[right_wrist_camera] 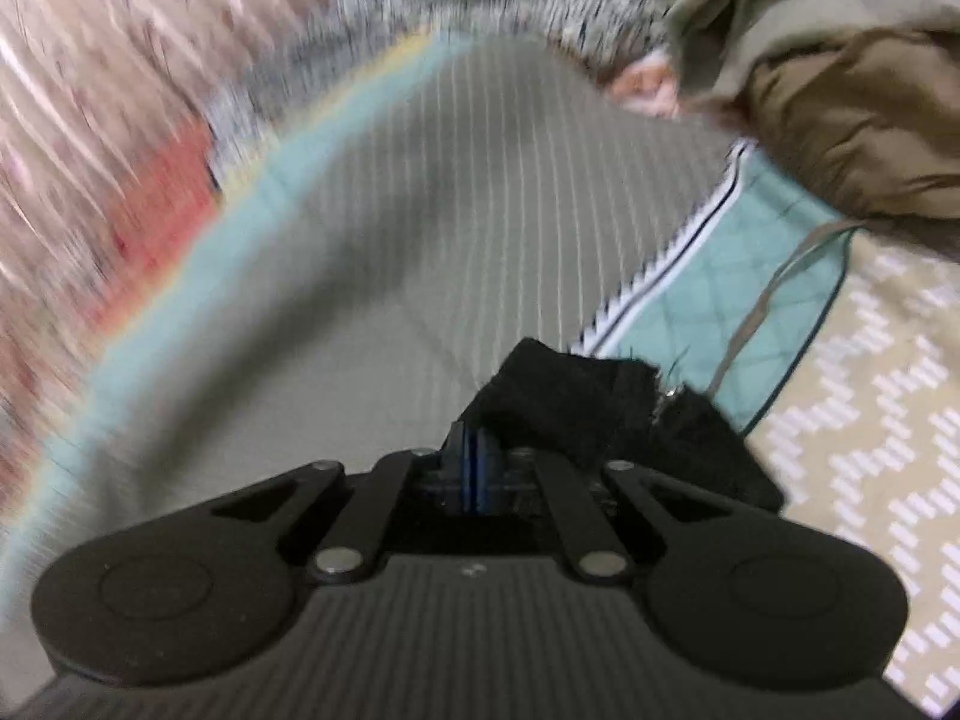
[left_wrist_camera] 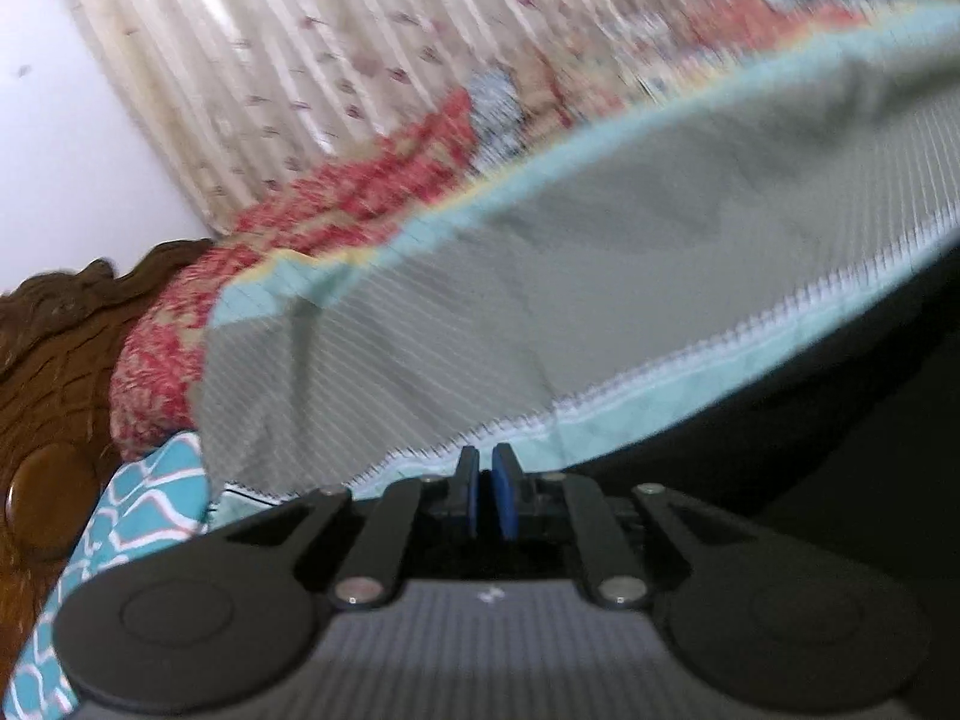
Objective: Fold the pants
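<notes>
Left gripper (left_wrist_camera: 486, 462): blue pads almost together, only a thin slit between them – nothing visibly pinched; the tips sit at the near teal border of the quilt.
Right gripper (right_wrist_camera: 473, 441): jaws together, the black pants (right_wrist_camera: 576, 396) bunched right at the tips and draping off to the right; whether the cloth is actually caught between the pads, I cannot tell.
Quilt (right_wrist_camera: 372, 252): grey with thin pale stripes, teal edging, spread under both grippers.
Beige patterned sheet (right_wrist_camera: 870, 408): near right, beside the quilt's corner.
Brown and olive clothes (right_wrist_camera: 840, 90): heaped at the far right – well apart from the pants.
Red floral blanket (left_wrist_camera: 336, 192): beyond the quilt's far edge.
Wooden headboard (left_wrist_camera: 60, 372): carved, at the left.
Curtain (left_wrist_camera: 252, 60): pale, patterned, farthest back.
</notes>
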Demonstrator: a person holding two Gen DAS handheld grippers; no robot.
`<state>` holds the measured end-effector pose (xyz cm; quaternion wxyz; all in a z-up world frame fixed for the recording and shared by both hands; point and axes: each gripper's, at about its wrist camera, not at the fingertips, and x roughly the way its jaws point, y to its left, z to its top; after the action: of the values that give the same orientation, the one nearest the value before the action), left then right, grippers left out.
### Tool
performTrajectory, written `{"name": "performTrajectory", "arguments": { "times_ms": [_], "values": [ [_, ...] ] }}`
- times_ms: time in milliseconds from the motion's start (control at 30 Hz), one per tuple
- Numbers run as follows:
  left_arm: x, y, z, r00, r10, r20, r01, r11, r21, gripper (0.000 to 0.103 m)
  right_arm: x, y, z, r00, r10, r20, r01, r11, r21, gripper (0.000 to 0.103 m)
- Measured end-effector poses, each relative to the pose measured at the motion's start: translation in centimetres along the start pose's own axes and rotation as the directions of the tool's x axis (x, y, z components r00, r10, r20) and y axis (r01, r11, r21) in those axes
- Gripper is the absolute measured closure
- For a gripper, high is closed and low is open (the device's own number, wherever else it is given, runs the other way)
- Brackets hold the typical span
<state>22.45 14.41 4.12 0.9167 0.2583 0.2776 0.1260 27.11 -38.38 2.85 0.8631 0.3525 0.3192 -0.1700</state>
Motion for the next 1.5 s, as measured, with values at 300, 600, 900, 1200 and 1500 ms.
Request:
{"name": "performTrajectory", "arguments": {
  "times_ms": [300,600,900,1200,1500],
  "values": [
    [-11.0,4.3,-2.1,0.991,-0.03,0.134,0.052,0.985,-0.167,0.096,-16.1,-8.8,0.9,0.953,0.276,0.124,-0.288,0.953,0.09,0.099],
    [-21.7,4.3,-12.3,0.995,-0.05,0.086,0.063,0.987,-0.146,0.1,-28.3,-21.2,-7.5,0.963,0.223,0.15,-0.239,0.966,0.098,0.099],
    [-23.0,7.9,-16.3,0.984,-0.155,-0.085,0.106,0.904,-0.415,0.084,-27.4,-27.9,-13.3,0.997,-0.031,0.068,0.013,0.967,0.255,0.069],
    [-15.2,13.5,-16.1,0.902,-0.413,-0.124,0.158,0.584,-0.796,0.015,-28.0,-26.8,-13.7,0.99,0.079,0.115,-0.103,0.969,0.226,0.056],
    [-6.3,11.3,-16.3,0.824,-0.533,-0.193,0.083,0.45,-0.889,0.09,-26.0,-22.9,-15.4,0.994,0.102,0.029,-0.105,0.985,0.14,0.056]
  ]
}}
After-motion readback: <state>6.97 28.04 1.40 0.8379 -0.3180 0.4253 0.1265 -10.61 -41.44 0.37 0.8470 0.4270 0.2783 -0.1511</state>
